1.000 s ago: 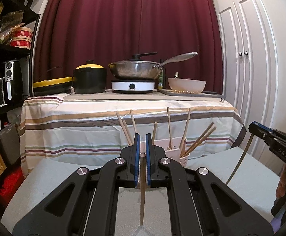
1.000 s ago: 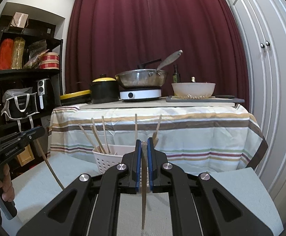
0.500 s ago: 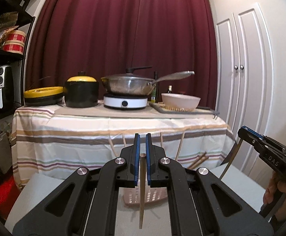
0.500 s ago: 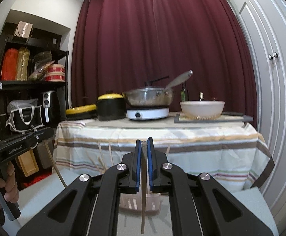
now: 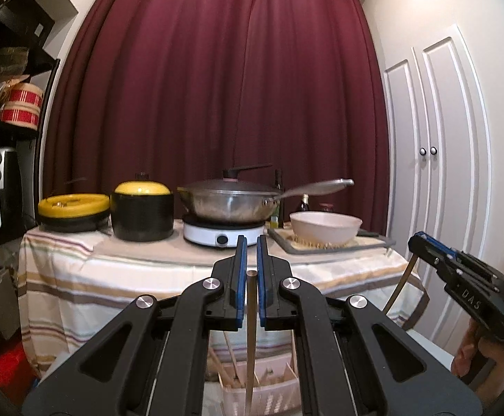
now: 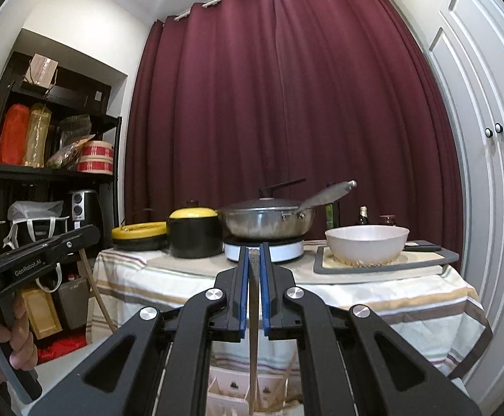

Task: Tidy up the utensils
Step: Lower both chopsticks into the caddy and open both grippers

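Left gripper pinches a thin wooden chopstick hanging straight down; right gripper pinches another wooden chopstick the same way. Below both tools, a white slotted plastic basket holds more chopsticks. "GenRobot.AI" reads on the left tool's side, "DAS" on the right's. Versus a second ago both tools sit higher and the basket has dropped to the frame bottom. Ahead: striped-cloth table, steel wok, white bowl, maroon curtain.
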`<state>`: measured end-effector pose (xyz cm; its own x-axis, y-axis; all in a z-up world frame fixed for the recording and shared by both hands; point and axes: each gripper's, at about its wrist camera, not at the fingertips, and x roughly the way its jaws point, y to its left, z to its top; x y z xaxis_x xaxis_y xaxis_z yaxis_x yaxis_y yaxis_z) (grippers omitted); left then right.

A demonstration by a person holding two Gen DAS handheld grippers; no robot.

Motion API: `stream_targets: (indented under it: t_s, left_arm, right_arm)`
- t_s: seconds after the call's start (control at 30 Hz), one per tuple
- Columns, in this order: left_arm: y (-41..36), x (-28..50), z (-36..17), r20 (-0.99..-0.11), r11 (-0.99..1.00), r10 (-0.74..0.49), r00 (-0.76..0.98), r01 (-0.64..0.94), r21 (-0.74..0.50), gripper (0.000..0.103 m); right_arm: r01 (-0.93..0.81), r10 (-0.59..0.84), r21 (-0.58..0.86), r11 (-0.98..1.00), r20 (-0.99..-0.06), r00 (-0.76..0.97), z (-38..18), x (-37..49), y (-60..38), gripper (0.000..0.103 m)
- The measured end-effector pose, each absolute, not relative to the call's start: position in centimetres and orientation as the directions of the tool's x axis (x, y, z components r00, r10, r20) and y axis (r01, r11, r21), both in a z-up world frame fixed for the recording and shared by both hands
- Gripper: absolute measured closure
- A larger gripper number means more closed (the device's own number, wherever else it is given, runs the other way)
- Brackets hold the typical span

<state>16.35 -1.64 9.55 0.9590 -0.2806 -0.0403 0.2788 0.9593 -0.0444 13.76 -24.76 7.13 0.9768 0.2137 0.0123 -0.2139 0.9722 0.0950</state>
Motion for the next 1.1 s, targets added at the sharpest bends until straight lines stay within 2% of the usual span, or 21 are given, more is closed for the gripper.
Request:
stream_targets:
  t_s: [0.47, 0.73, 1.1]
  left_arm:
    - [-3.0, 21.9, 10.4, 0.018, 0.969, -0.241, 0.970, 0.242, -0.049, 0.097]
    - [-3.0, 25.1, 6.7, -0.027, 0.967, -0.238, 0.971, 0.234, -0.095, 0.097]
    - [-2.8, 27.7, 1.6, -0.147, 0.973, -0.221, 0.964, 0.208, -0.099, 0.097]
  right_arm:
    - [-0.178, 0.179, 0.106, 0.978, -0.005, 0.984, 5.5, 19.1, -24.2, 0.096]
    - [-0.163, 0.170, 0.110, 0.980, -0.056, 0.984, 2.8, 21.2, -24.0, 0.096]
    - [-0.166, 0.181, 0.113, 0.980, -0.141, 0.973, -0.5, 22.8, -23.3, 0.096]
